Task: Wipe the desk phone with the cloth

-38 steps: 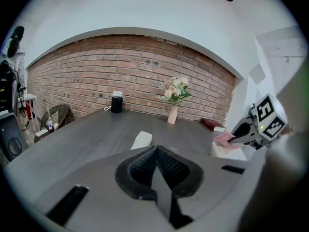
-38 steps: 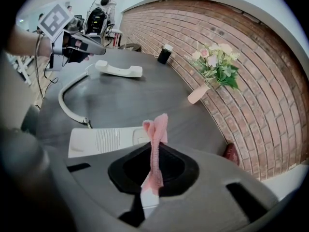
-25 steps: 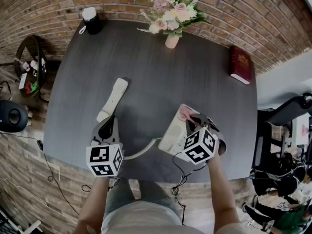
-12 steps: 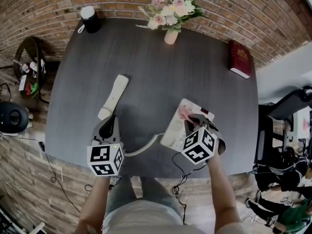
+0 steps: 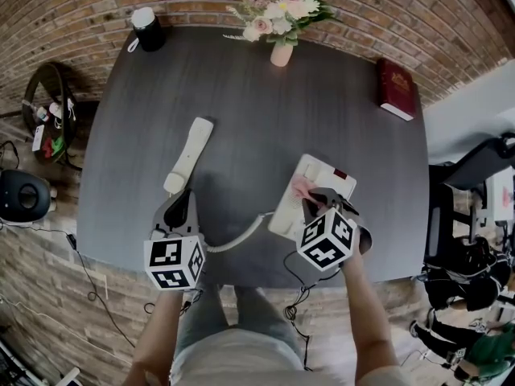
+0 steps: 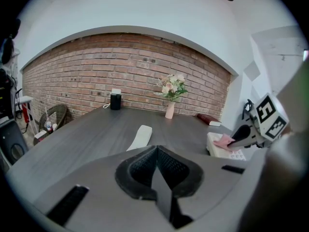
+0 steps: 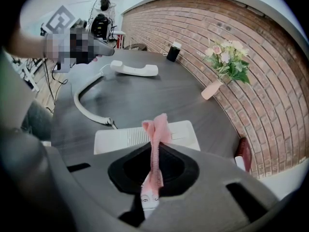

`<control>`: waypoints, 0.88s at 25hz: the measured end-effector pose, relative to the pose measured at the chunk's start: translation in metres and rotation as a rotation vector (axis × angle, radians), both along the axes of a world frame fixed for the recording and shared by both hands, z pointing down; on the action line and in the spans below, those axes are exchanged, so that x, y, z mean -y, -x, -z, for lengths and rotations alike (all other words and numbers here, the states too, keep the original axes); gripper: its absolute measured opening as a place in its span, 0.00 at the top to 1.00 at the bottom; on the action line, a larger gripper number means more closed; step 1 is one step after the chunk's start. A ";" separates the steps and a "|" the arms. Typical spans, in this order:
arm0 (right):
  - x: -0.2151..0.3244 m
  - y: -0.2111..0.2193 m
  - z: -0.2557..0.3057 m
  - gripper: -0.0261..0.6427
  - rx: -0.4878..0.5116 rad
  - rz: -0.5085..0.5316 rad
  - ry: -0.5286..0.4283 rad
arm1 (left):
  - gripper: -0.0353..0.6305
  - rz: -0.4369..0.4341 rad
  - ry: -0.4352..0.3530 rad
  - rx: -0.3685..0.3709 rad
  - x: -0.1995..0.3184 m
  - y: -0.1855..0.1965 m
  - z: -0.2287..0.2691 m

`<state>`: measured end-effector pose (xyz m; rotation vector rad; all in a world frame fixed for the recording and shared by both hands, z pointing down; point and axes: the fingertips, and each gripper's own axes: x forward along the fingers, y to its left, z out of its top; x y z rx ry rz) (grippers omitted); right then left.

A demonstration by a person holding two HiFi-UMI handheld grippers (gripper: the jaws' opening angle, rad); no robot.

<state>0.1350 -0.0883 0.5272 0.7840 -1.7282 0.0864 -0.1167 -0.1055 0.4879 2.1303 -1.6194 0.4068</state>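
Two grippers are over the near edge of the dark table (image 5: pixel 265 111), each one held in a hand of the person. The left gripper (image 5: pixel 181 198) is at the near left part, and its jaws are pressed together with nothing between them. The right gripper (image 5: pixel 311 201) is at the near right part, and its jaws are closed on a pink cloth (image 7: pixel 157 129). The cloth stands up from the jaws as a thin fold, and its free end lies on the near part of the desk phone (image 5: pixel 320 172).

The desk phone is a white, flat base, and it lies just in front of the right gripper, a little turned on the table. A white cord (image 5: pixel 237 238) goes from its near left corner in a curve toward the left gripper. The handset (image 5: pixel 189 155) is off the base; it lies flat on the table just beyond the tips of the left gripper, well apart from the base.

Farther, near the right edge of the table, lies a dark red book (image 5: pixel 397 89). At the far edge, a pale vase (image 5: pixel 281 53) with pink and white flowers stands upright. At the far left corner stands a black cup (image 5: pixel 149 32) with a white top. Behind the table is a brick wall (image 6: pixel 120 66).
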 end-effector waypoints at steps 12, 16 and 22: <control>-0.019 0.008 -0.006 0.93 0.019 -0.005 0.032 | 0.94 -0.018 0.004 0.004 -0.008 0.001 -0.002; -0.025 0.010 -0.009 0.93 0.023 -0.005 0.044 | 0.94 -0.027 0.006 0.006 -0.009 0.000 -0.003; -0.036 0.015 -0.011 0.93 0.034 -0.009 0.069 | 0.94 -0.046 0.012 0.004 -0.008 -0.002 -0.003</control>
